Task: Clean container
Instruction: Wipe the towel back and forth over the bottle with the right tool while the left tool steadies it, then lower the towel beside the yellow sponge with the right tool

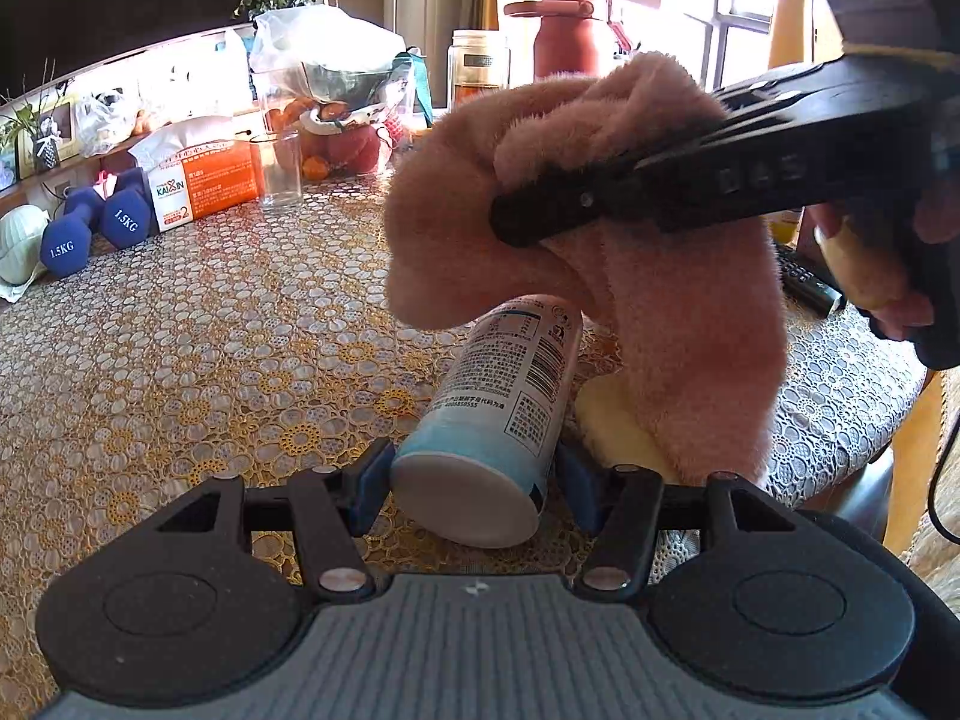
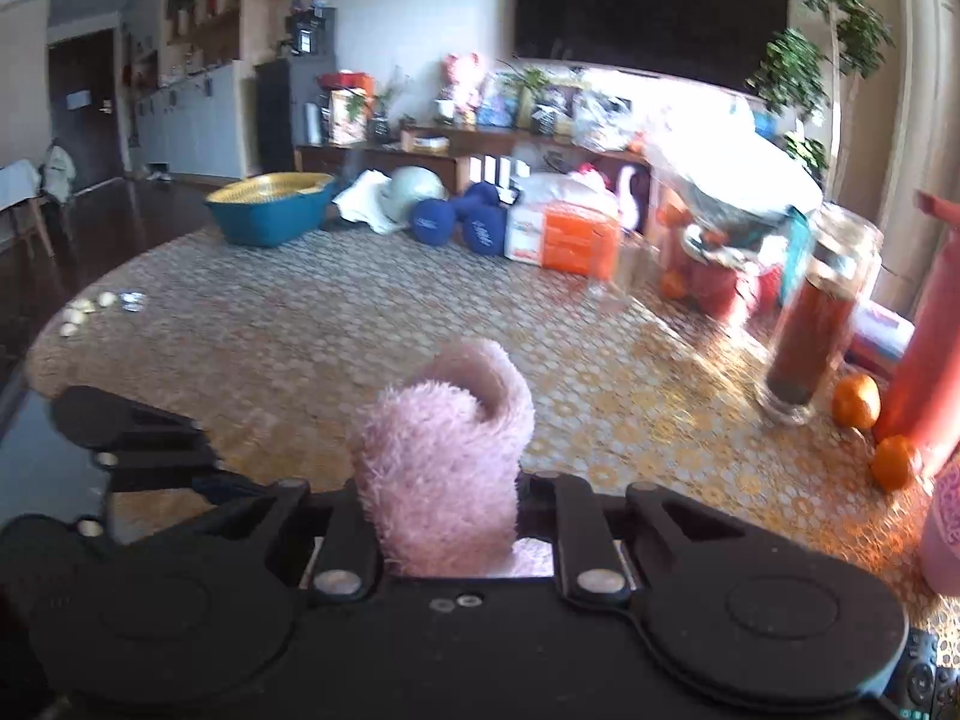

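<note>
In the left wrist view the far end of the can point(image 1: 498, 414) is covered by the pink cloth point(image 1: 600, 252), so its top cannot be seen. The left gripper point(image 1: 474, 480) is clenched on the can low in the middle of the frame, a blue pad pressed to each side near its white base, and the can tilts up and away over the patterned tablecloth point(image 1: 210, 348). The right gripper point(image 1: 528, 216) comes in from the upper right, its dark fingers closed on a bunched part of the cloth, which drapes over the can's far end and hangs down to its right. A hand point(image 1: 870, 276) holding that gripper is cut off at the right edge. A pale yellow thing point(image 1: 612, 426) under the hanging cloth is mostly covered and hard to name.

The right wrist view is blurred; there the cloth fills the gap between the fingers at bottom centre.

Along the upper left of the left wrist view stand blue dumbbells point(image 1: 90, 228), an orange and white tissue pack point(image 1: 198, 180) and a clear glass point(image 1: 279, 168). Near the top centre are a jar point(image 1: 478, 69) and a red bottle point(image 1: 570, 30).
</note>
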Available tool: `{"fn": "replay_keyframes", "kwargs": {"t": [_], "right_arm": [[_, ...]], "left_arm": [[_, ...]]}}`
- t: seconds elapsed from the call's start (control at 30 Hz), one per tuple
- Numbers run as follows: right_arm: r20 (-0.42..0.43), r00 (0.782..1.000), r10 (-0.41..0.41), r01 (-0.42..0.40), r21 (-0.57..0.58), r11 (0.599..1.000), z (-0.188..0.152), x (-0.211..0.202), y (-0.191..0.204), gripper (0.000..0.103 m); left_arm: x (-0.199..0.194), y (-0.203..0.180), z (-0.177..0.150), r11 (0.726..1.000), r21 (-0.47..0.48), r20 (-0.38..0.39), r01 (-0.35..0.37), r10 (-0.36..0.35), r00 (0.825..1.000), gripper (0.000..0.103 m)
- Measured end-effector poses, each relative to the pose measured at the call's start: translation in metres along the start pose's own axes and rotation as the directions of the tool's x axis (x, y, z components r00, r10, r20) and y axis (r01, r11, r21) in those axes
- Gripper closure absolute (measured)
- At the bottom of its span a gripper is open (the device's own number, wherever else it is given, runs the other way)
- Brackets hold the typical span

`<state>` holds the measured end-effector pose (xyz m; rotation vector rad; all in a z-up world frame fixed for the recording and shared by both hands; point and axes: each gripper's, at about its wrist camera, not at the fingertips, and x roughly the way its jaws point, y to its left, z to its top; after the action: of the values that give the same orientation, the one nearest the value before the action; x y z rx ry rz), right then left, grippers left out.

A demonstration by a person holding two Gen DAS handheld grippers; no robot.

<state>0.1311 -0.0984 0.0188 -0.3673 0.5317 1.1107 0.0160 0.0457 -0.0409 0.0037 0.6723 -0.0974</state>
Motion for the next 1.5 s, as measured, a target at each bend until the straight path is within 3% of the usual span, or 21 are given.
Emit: {"fn": "replay_keyframes", "kwargs": {"t": [0.13, 0.27, 0.53, 0.87, 1.2, 1.4, 1.5], "right_arm": [[0.030, 0.995, 0.093, -0.092, -0.033, 0.995, 0.007, -0.009, 0.021, 0.086], [0.008, 0.983, 0.182, -0.182, -0.036, 0.983, 0.003, -0.006, 0.036, 0.086], [-0.051, 0.977, 0.208, -0.209, -0.010, 0.978, -0.014, 0.013, 0.040, 0.086], [-0.054, 0.995, 0.080, -0.079, 0.033, 0.996, -0.013, 0.024, 0.006, 0.086], [-0.060, 0.998, -0.022, 0.026, 0.069, 0.997, -0.017, 0.023, -0.020, 0.085], [-0.048, 0.997, -0.066, 0.074, 0.209, 0.975, -0.023, 0.026, -0.043, 0.085], [-0.041, 0.996, -0.082, 0.091, 0.342, 0.935, -0.031, 0.028, -0.060, 0.085]], "left_arm": [[0.000, 0.000, 0.001, 1.000, -0.002, -0.001, 0.001, -0.001, 1.000, 0.045], [0.000, 0.000, 0.001, 1.000, -0.004, 0.000, 0.002, -0.002, 1.000, 0.045], [0.000, 0.001, 0.001, 1.000, -0.006, 0.001, 0.003, -0.003, 1.000, 0.044], [0.002, 0.002, 0.000, 1.000, -0.006, -0.007, 0.008, -0.008, 1.000, 0.045], [0.007, 0.005, -0.004, 1.000, -0.014, -0.046, -0.015, 0.014, 0.999, 0.047], [0.007, 0.007, -0.004, 0.999, -0.019, -0.048, -0.031, 0.030, 0.998, 0.049], [0.008, 0.011, -0.003, 0.999, -0.031, -0.053, -0.032, 0.030, 0.998, 0.049]]}}
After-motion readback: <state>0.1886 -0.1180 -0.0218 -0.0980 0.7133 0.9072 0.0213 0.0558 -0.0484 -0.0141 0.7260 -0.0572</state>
